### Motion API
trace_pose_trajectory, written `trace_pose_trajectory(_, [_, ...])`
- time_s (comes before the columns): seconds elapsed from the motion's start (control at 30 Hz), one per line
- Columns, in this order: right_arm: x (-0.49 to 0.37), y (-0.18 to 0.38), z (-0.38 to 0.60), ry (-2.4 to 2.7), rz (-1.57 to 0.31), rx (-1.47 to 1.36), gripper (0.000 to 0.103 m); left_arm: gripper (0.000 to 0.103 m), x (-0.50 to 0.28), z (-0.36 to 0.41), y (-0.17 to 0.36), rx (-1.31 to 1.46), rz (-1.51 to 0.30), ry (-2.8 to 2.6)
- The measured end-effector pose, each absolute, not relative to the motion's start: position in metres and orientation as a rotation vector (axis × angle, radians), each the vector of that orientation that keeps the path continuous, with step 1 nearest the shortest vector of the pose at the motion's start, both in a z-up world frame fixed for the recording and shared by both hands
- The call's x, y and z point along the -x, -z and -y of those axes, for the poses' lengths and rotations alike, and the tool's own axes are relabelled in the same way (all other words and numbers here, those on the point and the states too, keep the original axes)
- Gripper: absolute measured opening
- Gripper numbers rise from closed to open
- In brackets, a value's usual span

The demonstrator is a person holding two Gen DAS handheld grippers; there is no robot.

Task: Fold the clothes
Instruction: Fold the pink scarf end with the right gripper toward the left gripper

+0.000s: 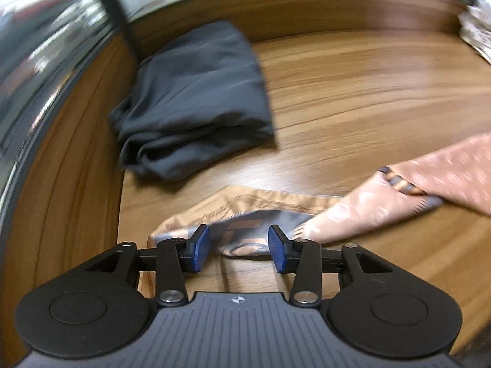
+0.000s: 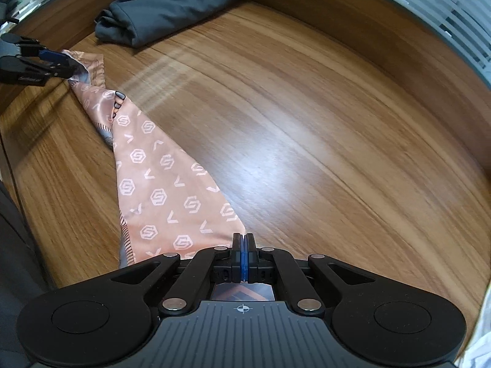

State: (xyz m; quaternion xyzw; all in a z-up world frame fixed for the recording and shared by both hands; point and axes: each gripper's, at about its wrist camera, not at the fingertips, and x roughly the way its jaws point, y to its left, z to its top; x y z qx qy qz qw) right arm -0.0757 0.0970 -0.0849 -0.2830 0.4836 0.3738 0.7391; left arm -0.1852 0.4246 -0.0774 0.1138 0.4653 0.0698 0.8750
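Observation:
A peach patterned scarf with grey-blue borders lies stretched across the wooden table. My right gripper is shut on one corner of it. My left gripper is open, its blue pads on either side of the scarf's other end, which lies bunched on the table. The left gripper also shows in the right wrist view at the scarf's far end.
A folded dark grey garment lies at the back left of the table, also in the right wrist view. A pale patterned cloth sits at the far right edge. A dark post stands behind the grey garment.

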Motion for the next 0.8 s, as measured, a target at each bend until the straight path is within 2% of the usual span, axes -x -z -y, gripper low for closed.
trace_pose_trajectory(0.07, [0.075,0.084,-0.094,-0.813,-1.061,0.628,0.002,0.059,0.186,-0.419,0.072,-0.283,-0.948,-0.108])
trace_pose_trajectory(0.2, [0.075,0.084,-0.09,-0.806,-1.065,0.636,0.003,0.06,0.178,-0.417,0.071,-0.37,-0.935,-0.051])
trace_pose_trajectory(0.4, [0.075,0.084,-0.09,-0.798,-1.071,0.637,0.003,0.059,0.166,-0.425,0.093,-0.445,-1.022,-0.007])
trace_pose_trajectory(0.43, [0.075,0.084,-0.091,-0.796,-1.07,0.636,0.003,0.053,0.165,-0.426,0.097,-0.459,-1.034,-0.006])
trace_pose_trajectory(0.47, [0.076,0.085,-0.091,-0.795,-1.07,0.634,0.003,0.037,0.164,-0.428,0.101,-0.472,-1.045,-0.006])
trace_pose_trajectory(0.5, [0.076,0.084,-0.092,-0.796,-1.069,0.635,0.003,0.026,0.165,-0.428,0.104,-0.481,-1.052,-0.008])
trace_pose_trajectory(0.53, [0.076,0.084,-0.092,-0.798,-1.068,0.635,0.003,0.003,0.165,-0.429,0.107,-0.487,-1.054,-0.015])
trace_pose_trajectory(0.57, [0.076,0.084,-0.092,-0.8,-1.067,0.636,0.003,0.0,0.166,-0.431,0.107,-0.49,-1.046,-0.034])
trace_pose_trajectory(0.8, [0.077,0.081,-0.091,-0.816,-1.055,0.637,0.003,0.0,0.177,-0.454,0.074,-0.377,-0.906,-0.252])
